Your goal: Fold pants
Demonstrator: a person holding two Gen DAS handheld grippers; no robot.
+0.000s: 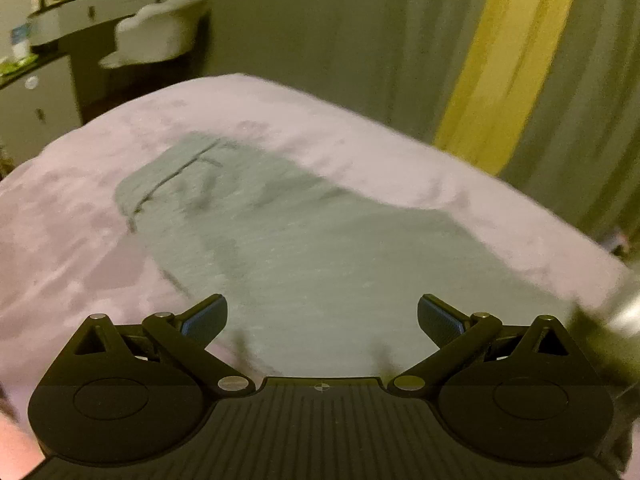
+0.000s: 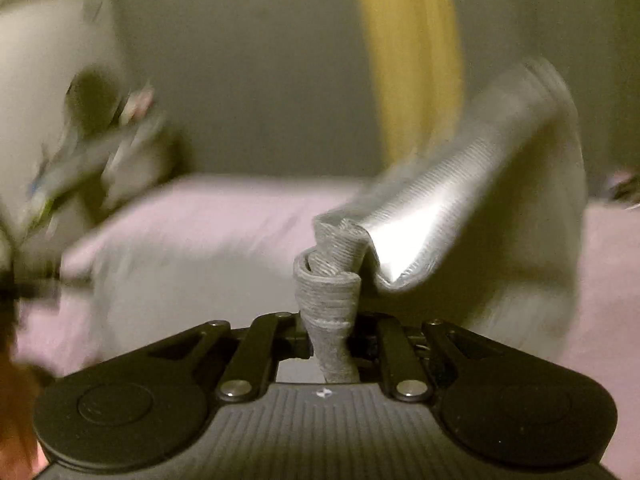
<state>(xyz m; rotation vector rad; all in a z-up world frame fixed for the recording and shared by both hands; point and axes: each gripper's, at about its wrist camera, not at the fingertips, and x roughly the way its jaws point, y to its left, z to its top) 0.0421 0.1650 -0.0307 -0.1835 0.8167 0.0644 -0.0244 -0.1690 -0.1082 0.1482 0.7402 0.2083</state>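
Observation:
Grey ribbed pants [image 1: 304,248] lie spread on a pink bed cover [image 1: 80,208], waistband and pocket seam toward the far left. My left gripper [image 1: 322,320] is open and empty, just above the near part of the pants. My right gripper [image 2: 330,328] is shut on a bunched edge of the pants [image 2: 332,280] and holds it lifted; the cloth [image 2: 480,184] drapes up and to the right in front of the camera. The right view is blurred by motion.
A dark dresser with white drawers [image 1: 48,92] and a pale upholstered chair [image 1: 160,32] stand beyond the bed's far left. Grey curtains with a yellow stripe [image 1: 504,60] hang behind the bed. The bed edge falls away at the right [image 1: 592,240].

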